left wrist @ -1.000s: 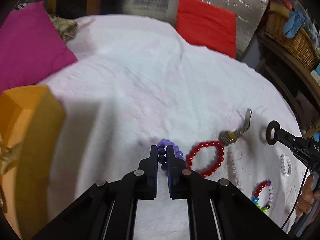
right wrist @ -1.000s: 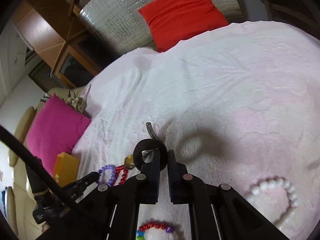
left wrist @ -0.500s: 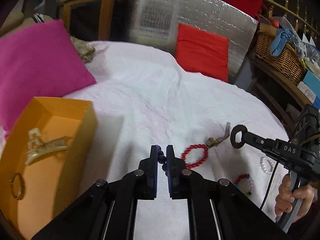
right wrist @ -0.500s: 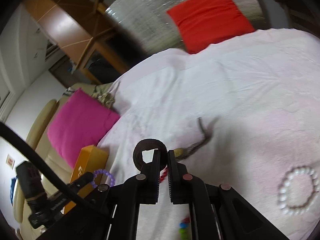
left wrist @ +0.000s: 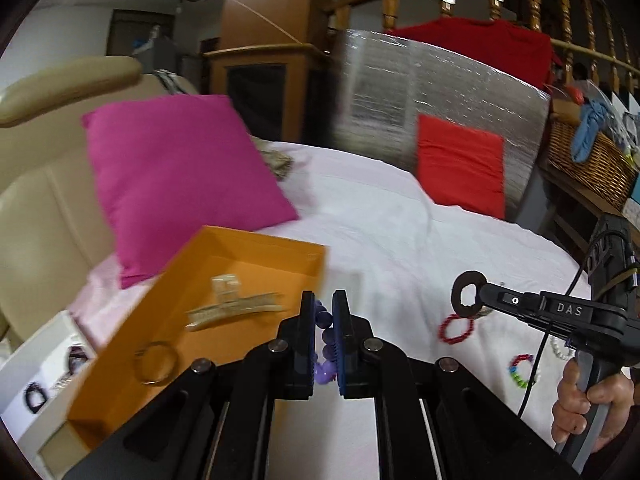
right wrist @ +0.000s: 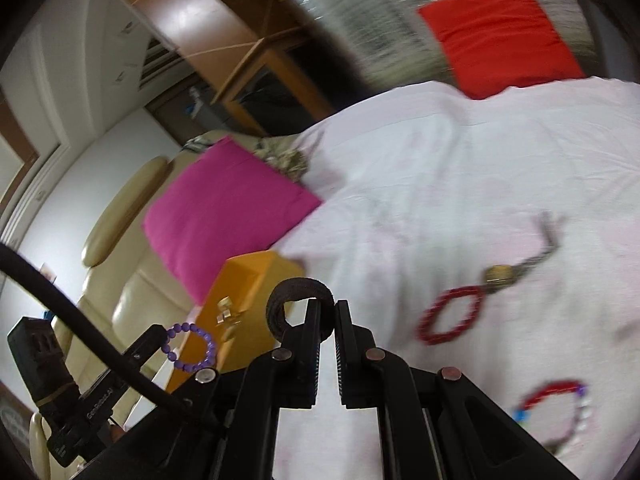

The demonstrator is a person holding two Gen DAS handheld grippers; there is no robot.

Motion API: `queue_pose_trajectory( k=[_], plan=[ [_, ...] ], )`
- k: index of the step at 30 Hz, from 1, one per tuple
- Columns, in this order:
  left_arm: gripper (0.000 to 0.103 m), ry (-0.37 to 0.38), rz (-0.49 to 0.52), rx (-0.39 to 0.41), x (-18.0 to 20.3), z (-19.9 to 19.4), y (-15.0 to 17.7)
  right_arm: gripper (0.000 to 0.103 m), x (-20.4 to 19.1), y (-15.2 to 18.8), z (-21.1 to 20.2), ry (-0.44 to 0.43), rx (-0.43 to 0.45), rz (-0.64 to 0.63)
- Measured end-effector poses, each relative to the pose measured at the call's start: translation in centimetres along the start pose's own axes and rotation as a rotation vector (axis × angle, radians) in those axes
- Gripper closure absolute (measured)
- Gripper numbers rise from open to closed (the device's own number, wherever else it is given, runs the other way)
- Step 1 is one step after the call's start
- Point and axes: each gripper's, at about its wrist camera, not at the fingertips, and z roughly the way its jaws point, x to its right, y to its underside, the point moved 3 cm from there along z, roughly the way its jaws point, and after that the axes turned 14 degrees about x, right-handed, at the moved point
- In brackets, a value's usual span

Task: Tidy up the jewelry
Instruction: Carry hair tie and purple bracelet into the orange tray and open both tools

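Note:
My left gripper [left wrist: 323, 316] is shut on a purple bead bracelet [left wrist: 325, 344], held in the air just right of the open orange box [left wrist: 256, 256]. The bracelet also shows in the right wrist view [right wrist: 191, 347]. The box holds a beige hair claw [left wrist: 232, 308] and a gold ring bangle [left wrist: 155, 362]. My right gripper [right wrist: 328, 312] is shut on a dark brown hair tie [right wrist: 298, 292], raised above the white bedspread [left wrist: 400, 232]; it shows in the left wrist view [left wrist: 486, 294] with the tie [left wrist: 466, 294].
On the bedspread lie a red bead bracelet [right wrist: 450, 314], a gold watch [right wrist: 502, 274], a multicoloured bead bracelet [right wrist: 556, 404] and a white pearl bracelet [left wrist: 560, 350]. A magenta pillow [left wrist: 176, 176] is behind the box, a red pillow [left wrist: 460, 164] farther back. A white tray [left wrist: 44, 364] sits left.
Both grippers have risen and swung left towards the orange box, each carrying its item. The purple bracelet has left the bedspread and now hangs beside the box's right wall.

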Motion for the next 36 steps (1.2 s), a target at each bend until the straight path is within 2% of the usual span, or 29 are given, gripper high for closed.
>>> queue_pose_trajectory(
  k=[7, 12, 16, 22, 23, 24, 25, 26, 27, 29, 32, 36],
  plan=[
    [0.095, -0.095, -0.035, -0.011, -6.5, -3.1, 0.4, 0.095, -7.4, 3.4, 3.7, -0.128, -0.069, -0.06],
    [0.095, -0.125, -0.07, -0.047, -9.7, -3.6, 1.9, 0.095, -11.6, 6.8, 6.2, -0.183, -0.134, -0.137],
    [0.095, -0.142, -0.081, -0.093, -10.7, -3.0, 3.7, 0.095, -13.1, 9.8, 7.9, -0.187, -0.194, -0.204],
    [0.093, -0.147, -0.07, -0.169, -10.2, -1.4, 5.7, 0.092, -13.9, 11.4, 8.3, -0.174, -0.214, -0.26],
    [0.089, -0.166, -0.061, -0.181, -10.2, -1.3, 6.0, 0.087, -13.9, 11.4, 8.4, -0.175, -0.218, -0.26],
    [0.085, -0.174, -0.055, -0.186, -10.2, -1.2, 6.2, 0.076, -13.7, 11.4, 8.6, -0.175, -0.224, -0.252],
    [0.073, -0.178, -0.051, -0.191, -10.2, -1.2, 6.3, 0.069, -13.5, 11.3, 8.7, -0.171, -0.223, -0.239],
    [0.06, -0.181, -0.051, -0.192, -10.2, -1.3, 6.4, 0.057, -13.2, 11.0, 8.5, -0.172, -0.218, -0.216],
    [0.057, -0.189, -0.052, -0.187, -10.2, -1.5, 6.3, 0.051, -12.8, 10.6, 8.3, -0.182, -0.202, -0.186],
    [0.055, -0.215, -0.036, -0.169, -9.9, -1.9, 5.8, 0.051, -12.2, 9.6, 7.6, -0.183, -0.173, -0.158],
    [0.054, -0.202, -0.006, -0.161, -8.4, -2.0, 4.9, 0.051, -10.9, 8.2, 7.1, -0.144, -0.156, -0.121],
    [0.047, -0.112, 0.059, -0.15, -3.0, -1.4, 4.0, 0.051, -7.7, 5.9, 4.6, -0.047, -0.111, -0.101]
  ],
)
